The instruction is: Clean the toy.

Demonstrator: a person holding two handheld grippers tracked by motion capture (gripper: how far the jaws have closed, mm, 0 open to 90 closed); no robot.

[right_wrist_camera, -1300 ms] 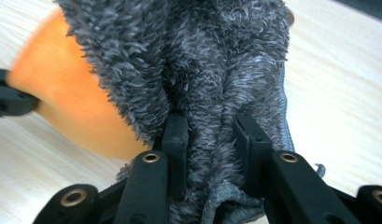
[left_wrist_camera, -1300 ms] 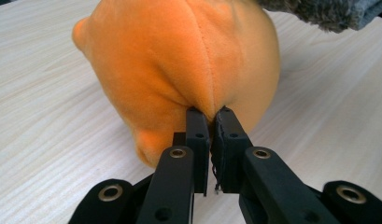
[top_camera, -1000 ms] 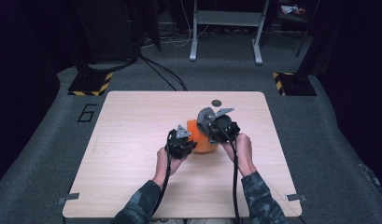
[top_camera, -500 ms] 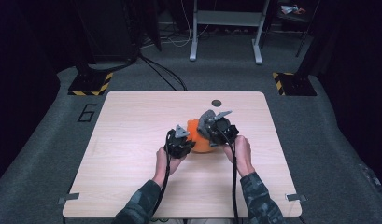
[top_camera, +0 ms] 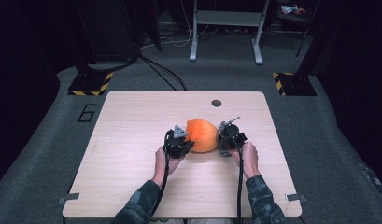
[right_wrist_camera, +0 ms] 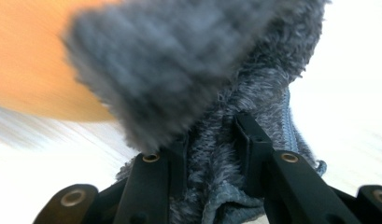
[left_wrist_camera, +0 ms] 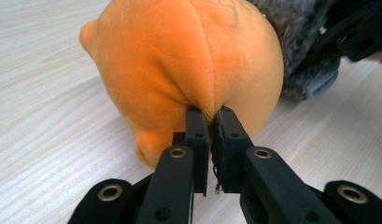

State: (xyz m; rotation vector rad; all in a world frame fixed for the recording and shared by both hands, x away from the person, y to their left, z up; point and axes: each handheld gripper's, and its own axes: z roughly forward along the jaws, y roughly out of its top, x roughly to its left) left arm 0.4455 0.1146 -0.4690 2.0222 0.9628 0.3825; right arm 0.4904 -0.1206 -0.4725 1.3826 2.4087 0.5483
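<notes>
My left tool (left_wrist_camera: pixel 211 122) is clenched on a pinched fold of the orange plush toy (left_wrist_camera: pixel 188 65), a rounded, short-piled velvety body with stitched seams that rests on the pale wood-grain table (top_camera: pixel 132 140) near its middle. My right tool (right_wrist_camera: pixel 212 140) is clamped on the grey shaggy fabric (right_wrist_camera: pixel 216 93), a long-fibred fuzzy piece with a knitted blue-grey edge, touching the toy's far side. Compared with a second ago, the right tool (top_camera: pixel 228 140) sits lower and the grey fabric no longer stands above the toy (top_camera: pixel 201 135), whose orange top is now uncovered.
</notes>
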